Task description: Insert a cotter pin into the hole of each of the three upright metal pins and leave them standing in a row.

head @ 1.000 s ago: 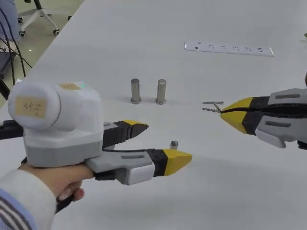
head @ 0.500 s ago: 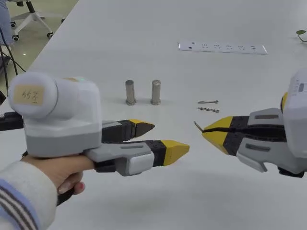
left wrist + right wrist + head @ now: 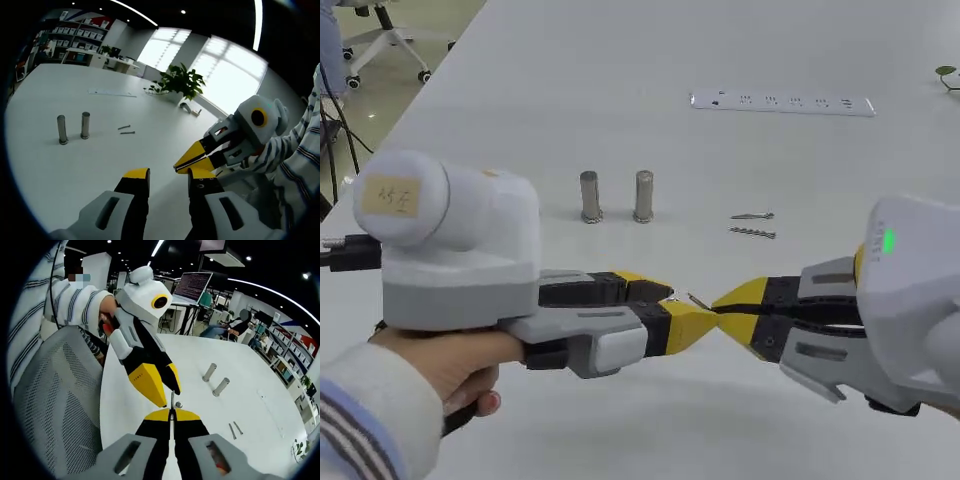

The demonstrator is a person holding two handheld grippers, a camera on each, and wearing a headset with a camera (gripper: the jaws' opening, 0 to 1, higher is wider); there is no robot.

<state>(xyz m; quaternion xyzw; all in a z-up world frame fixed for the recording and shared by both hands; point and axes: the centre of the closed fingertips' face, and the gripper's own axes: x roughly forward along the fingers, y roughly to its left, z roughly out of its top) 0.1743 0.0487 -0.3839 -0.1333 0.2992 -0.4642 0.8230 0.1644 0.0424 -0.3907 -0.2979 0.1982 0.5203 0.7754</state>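
Feeding the cotter pin into the hole of the third metal pin is the step in hand, as I judge it. My right tongs are clamped together on the cotter pin's tail, its free end poking out past the tips. My left tongs stand apart, gripping nothing, their tips just beside that metal pin.

To do this well, I should close the left tongs on the metal pin below its hole to steady it. Then I should line the cotter pin up square with the hole and push slowly so the thin legs do not bend.

Two more metal pins stand side by side farther back on the table, with two spare cotter pins lying to their right.

From the head view my left tongs hide the third metal pin. Its round top is all I can see of it, so I cannot make out its hole or tell whether it stands upright.
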